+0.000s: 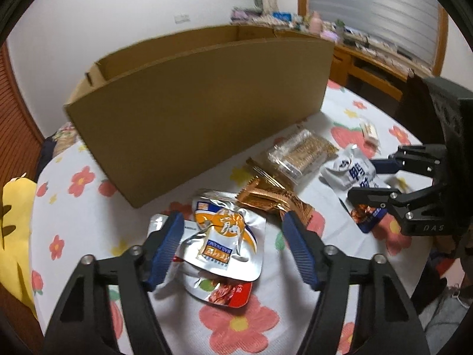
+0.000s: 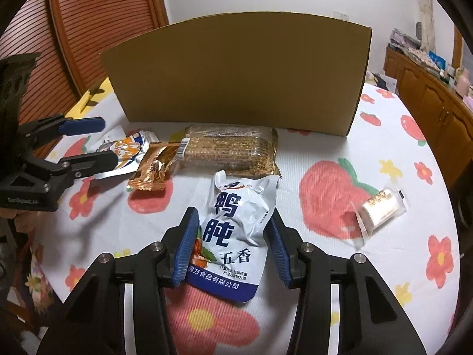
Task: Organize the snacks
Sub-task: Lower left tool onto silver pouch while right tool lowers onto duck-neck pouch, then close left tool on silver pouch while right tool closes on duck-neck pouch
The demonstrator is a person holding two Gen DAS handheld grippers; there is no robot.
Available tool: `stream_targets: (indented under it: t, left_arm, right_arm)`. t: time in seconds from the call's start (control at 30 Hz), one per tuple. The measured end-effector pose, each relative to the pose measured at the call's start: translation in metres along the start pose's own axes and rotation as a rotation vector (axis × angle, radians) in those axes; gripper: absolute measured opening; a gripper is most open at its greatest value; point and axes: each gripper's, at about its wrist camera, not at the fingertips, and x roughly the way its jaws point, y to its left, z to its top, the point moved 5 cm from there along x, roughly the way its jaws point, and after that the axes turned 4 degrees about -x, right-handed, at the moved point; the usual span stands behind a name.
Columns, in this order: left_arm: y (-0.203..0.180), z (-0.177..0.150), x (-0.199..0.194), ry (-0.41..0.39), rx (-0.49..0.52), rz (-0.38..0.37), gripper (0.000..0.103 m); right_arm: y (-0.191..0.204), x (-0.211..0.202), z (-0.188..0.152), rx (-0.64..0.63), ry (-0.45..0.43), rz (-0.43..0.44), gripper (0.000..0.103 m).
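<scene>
Left hand-held gripper [image 1: 230, 233] has its jaws spread wide, straddling the orange pouch [image 1: 226, 238], which lies on a red pouch [image 1: 227, 291]; the left pad touches or nearly touches the foil edge, the right pad is clear of it, so nothing is clamped. Right hand-held gripper [image 2: 232, 236] is also parted around the white pouch [image 2: 236, 236] lying flat on the floral cloth [image 2: 340, 153]; the pads sit at the pouch edges, and whether they touch it is hard to say. The box [image 2: 236, 74] stands upright just behind the snacks, and its near wall blocks any view inside from the right wrist camera; the left wrist view shows only a sliver of the open top. Between the grippers and the box: a gold wrapper [image 2: 153, 165] lying against the left end of the cracker pack [image 2: 230, 148], the latter just in front of the box wall. A small clear-wrapped sweet [image 2: 380, 210] sits well apart to the right. The red pouch is mostly hidden under the orange one. The yellow cloth [image 1: 14, 230] at the left edge is cut off. Shelf clutter [image 1: 295, 20] at the back is blurred, contents unreadable.
</scene>
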Motion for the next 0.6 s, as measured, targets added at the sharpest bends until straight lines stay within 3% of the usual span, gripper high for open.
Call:
stream_targets:
  t: [0.13, 0.6]
  left_arm:
    - [-0.001, 0.0, 0.012, 0.059, 0.034, 0.005, 0.063]
    - [0.004, -0.001, 0.025, 0.134, 0.056, -0.003, 0.063]
  right_arm:
    - [0.0, 0.001, 0.001, 0.0, -0.004, 0.0, 0.047]
    - [0.0, -0.002, -0.001, 0.003, -0.009, 0.003, 0.046]
